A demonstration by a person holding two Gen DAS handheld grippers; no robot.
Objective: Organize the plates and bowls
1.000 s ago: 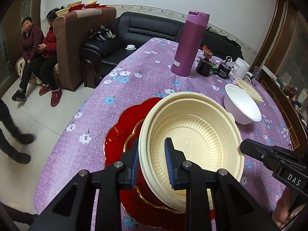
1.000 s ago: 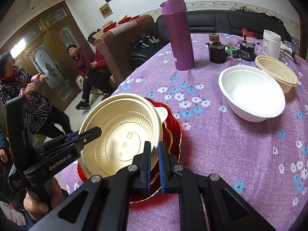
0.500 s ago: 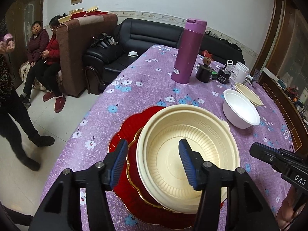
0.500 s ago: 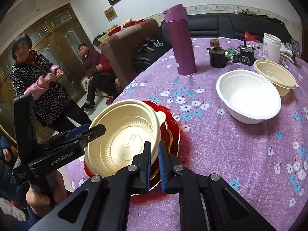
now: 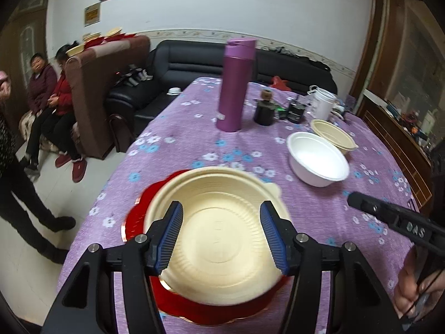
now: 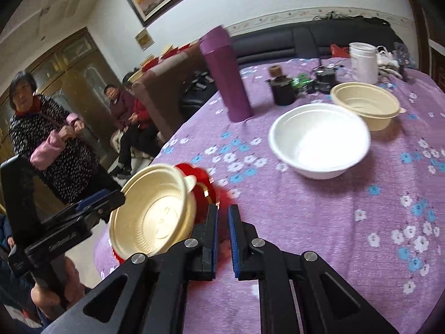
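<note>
A large cream plastic bowl (image 5: pixel 217 200) sits in a red scalloped plate (image 5: pixel 133 222) near the table's front left edge. My left gripper (image 5: pixel 221 236) hovers just above the bowl's near side. Its jaws are opening, both blue pads clear of the rim, nothing gripped. In the right wrist view the same cream bowl (image 6: pixel 155 211) and red plate (image 6: pixel 203 186) lie left of my right gripper (image 6: pixel 222 236), which is shut with nothing between its pads. A white bowl (image 5: pixel 317 158) and a smaller cream bowl (image 5: pixel 332 133) stand farther back on the right.
A tall purple flask (image 5: pixel 235 89), dark jars and a white tub (image 5: pixel 322 105) stand at the back of the purple flowered tablecloth (image 5: pixel 319 217). The table edge drops off at the left. A person (image 6: pixel 47 139) stands there; two more sit by the brown armchair (image 5: pixel 91 91).
My left gripper let go of the cream bowl's rim, spread its jaws wide and drew back and up. The bowl settled flatter on the red plate. My right gripper pulled back, still shut.
</note>
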